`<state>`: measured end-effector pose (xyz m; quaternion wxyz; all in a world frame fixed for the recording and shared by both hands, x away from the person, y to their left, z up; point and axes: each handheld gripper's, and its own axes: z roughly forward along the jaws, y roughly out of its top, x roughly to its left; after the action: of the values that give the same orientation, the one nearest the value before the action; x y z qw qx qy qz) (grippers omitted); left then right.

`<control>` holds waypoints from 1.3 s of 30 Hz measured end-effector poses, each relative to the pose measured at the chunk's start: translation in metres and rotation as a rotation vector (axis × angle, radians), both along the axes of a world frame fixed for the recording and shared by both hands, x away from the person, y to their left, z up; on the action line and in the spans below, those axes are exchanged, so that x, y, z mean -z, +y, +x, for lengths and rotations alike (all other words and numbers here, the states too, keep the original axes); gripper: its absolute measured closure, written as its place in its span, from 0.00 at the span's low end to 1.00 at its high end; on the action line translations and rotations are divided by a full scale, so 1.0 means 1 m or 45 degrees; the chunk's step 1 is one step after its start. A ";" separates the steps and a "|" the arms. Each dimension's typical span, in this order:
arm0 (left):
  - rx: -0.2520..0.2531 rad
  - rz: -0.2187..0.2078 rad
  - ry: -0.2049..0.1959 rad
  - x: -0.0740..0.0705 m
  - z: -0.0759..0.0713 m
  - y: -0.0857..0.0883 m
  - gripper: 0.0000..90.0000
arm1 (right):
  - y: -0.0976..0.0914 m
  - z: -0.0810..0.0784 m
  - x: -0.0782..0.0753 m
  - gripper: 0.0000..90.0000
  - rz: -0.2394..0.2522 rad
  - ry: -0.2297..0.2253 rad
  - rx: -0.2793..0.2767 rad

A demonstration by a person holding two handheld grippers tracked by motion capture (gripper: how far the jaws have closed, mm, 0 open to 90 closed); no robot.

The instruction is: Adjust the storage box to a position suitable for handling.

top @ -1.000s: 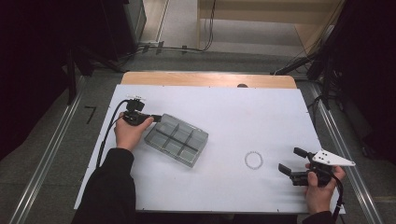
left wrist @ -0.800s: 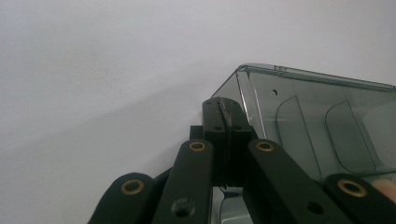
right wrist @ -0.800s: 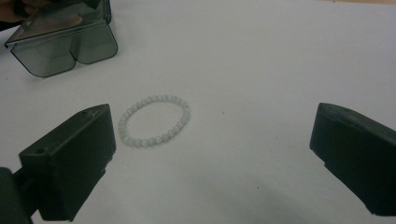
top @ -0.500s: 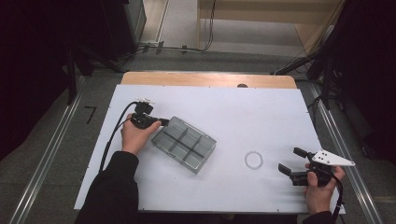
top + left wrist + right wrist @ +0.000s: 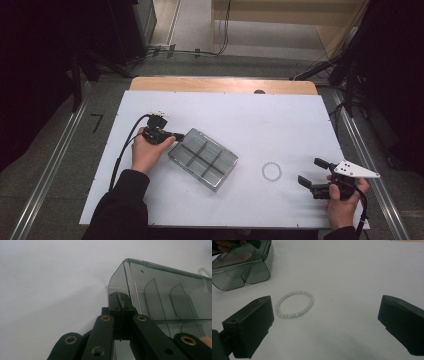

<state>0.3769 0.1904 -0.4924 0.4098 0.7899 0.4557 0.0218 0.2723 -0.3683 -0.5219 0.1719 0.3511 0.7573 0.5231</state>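
Jaws: the left gripper clamps the compartment box's wall; the right gripper stands wide apart near the bead bracelet, not yet boxed.

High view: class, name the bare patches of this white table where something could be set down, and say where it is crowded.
Free: the far strip of the white table beyond the compartment box, and the near edge between the sleeve and the right gripper. Tightest: around the bead bracelet, between box and right gripper, and where the left gripper grips the box's corner.
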 end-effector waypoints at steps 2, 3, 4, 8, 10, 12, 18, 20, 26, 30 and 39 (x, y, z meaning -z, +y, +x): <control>-0.005 -0.012 0.001 0.001 -0.005 0.000 1.00 | 0.000 0.000 0.000 0.00 0.000 0.000 0.000; -0.012 -0.016 0.003 0.002 -0.008 -0.001 1.00 | 0.000 0.000 0.000 0.00 -0.001 0.000 -0.001; -0.014 -0.014 -0.001 0.002 -0.011 -0.001 1.00 | 0.000 0.000 0.000 0.00 -0.004 0.003 -0.001; -0.025 -0.049 -0.011 0.003 -0.025 -0.001 1.00 | 0.001 0.000 0.000 0.00 -0.010 0.000 0.000; -0.027 -0.059 -0.014 0.003 -0.031 0.000 1.00 | 0.001 0.000 0.000 0.00 -0.014 0.000 0.002; -0.021 -0.041 -0.022 0.004 -0.038 0.000 1.00 | 0.001 0.000 0.000 0.00 -0.015 -0.001 0.002; -0.026 -0.053 -0.024 0.008 -0.058 0.001 1.00 | 0.002 0.000 0.000 0.00 -0.019 0.001 0.004; -0.030 -0.058 -0.026 0.009 -0.061 0.001 1.00 | 0.002 -0.001 0.000 0.00 -0.020 0.002 0.005; -0.005 -0.059 -0.040 0.011 -0.078 -0.005 1.00 | 0.002 -0.001 0.000 0.00 -0.020 0.005 0.006; 0.004 -0.059 -0.055 0.011 -0.089 -0.009 1.00 | 0.002 -0.001 0.000 0.00 -0.024 0.004 0.008; 0.000 -0.133 -0.083 0.014 -0.112 -0.014 1.00 | 0.003 0.000 0.000 0.00 -0.030 0.000 0.007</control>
<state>0.2647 0.1765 -0.5068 0.4649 0.7664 0.4426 0.0235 0.2719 -0.3657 -0.5221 0.1775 0.3510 0.7624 0.5138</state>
